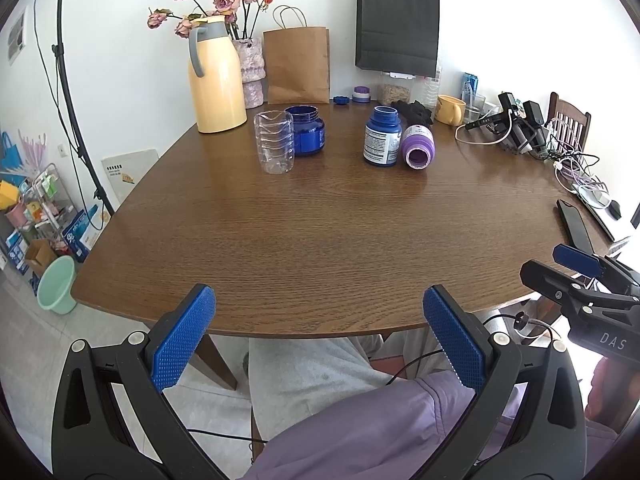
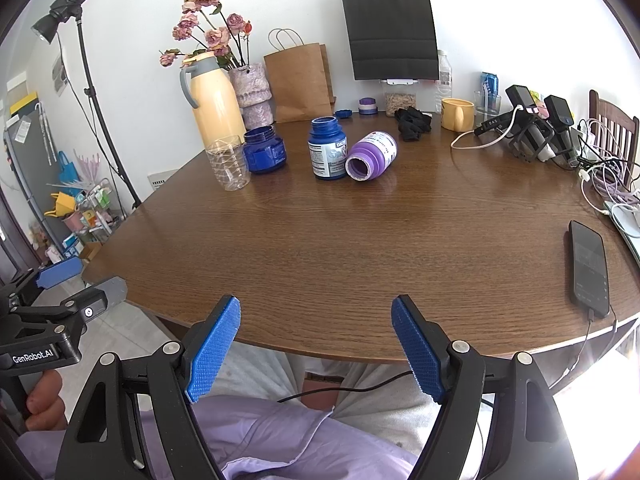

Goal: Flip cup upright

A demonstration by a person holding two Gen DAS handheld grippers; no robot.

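Observation:
A purple container point(image 1: 418, 146) point(image 2: 372, 155) lies on its side on the wooden table point(image 1: 320, 232) point(image 2: 360, 248), with its open mouth facing me. It touches an upright blue bottle point(image 1: 382, 136) point(image 2: 327, 148) on its left. A clear plastic cup point(image 1: 275, 142) point(image 2: 229, 164) stands upright further left, beside a wide blue jar point(image 1: 306, 130) point(image 2: 264, 155). My left gripper point(image 1: 319, 300) point(image 2: 80, 284) is open at the near table edge, holding nothing. My right gripper point(image 2: 316, 304) point(image 1: 560, 266) is open too, empty, and well short of the containers.
Along the back stand a yellow thermos point(image 1: 216, 80), a flower vase point(image 1: 250, 72), paper bags point(image 1: 298, 66) and a yellow mug point(image 1: 451, 109). Chargers and cables point(image 2: 536, 132) and a phone point(image 2: 590, 268) crowd the right side. The person's lap lies under both grippers.

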